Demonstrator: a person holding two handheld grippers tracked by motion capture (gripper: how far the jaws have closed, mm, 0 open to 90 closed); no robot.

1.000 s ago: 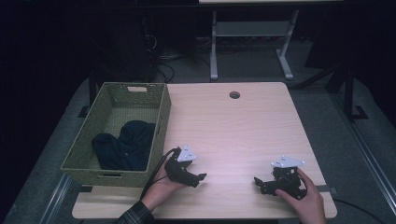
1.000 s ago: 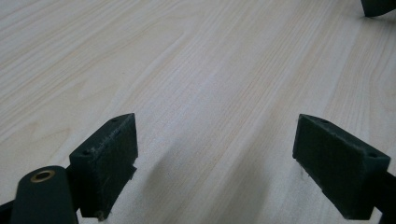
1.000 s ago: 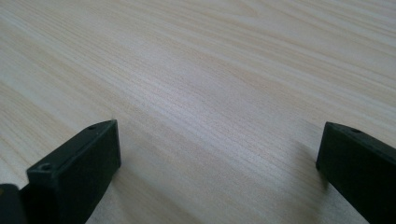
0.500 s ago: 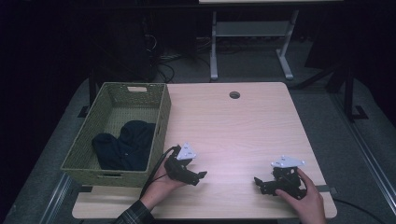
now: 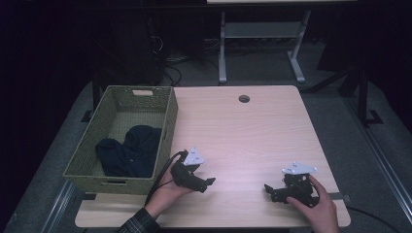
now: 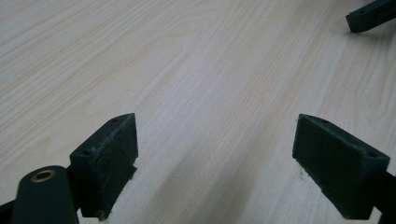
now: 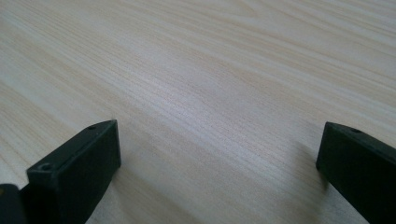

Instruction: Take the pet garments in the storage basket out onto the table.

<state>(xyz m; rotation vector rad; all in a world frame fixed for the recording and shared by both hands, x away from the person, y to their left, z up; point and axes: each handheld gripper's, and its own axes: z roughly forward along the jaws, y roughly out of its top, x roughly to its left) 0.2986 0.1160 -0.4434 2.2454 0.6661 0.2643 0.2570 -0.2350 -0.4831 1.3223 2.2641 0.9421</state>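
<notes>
A green woven basket [image 5: 167,124] stands at the table's left side with dark blue clothing [image 5: 128,150] lying inside it. My left gripper [image 5: 206,183] rests low on the pale wood table [image 5: 243,136] just right of the basket's near corner, jaws wide apart with nothing between them. In the left gripper view my left gripper [image 6: 217,154] frames bare wood, and a black jaw tip of the other gripper [image 6: 371,15] shows at top right. My right gripper [image 5: 268,190] sits near the front right edge, open and empty; the right gripper view has my right gripper [image 7: 219,154] over bare wood.
A round cable hole [image 5: 244,98] lies near the table's far edge. Beyond the table stand a metal desk frame [image 5: 262,43] and loose cables on a dark floor. A cable [image 5: 163,174] trails from the left gripper along the basket.
The left gripper has shifted slightly, its jaws pointing a little more toward the right. The right gripper has stayed where it was.
</notes>
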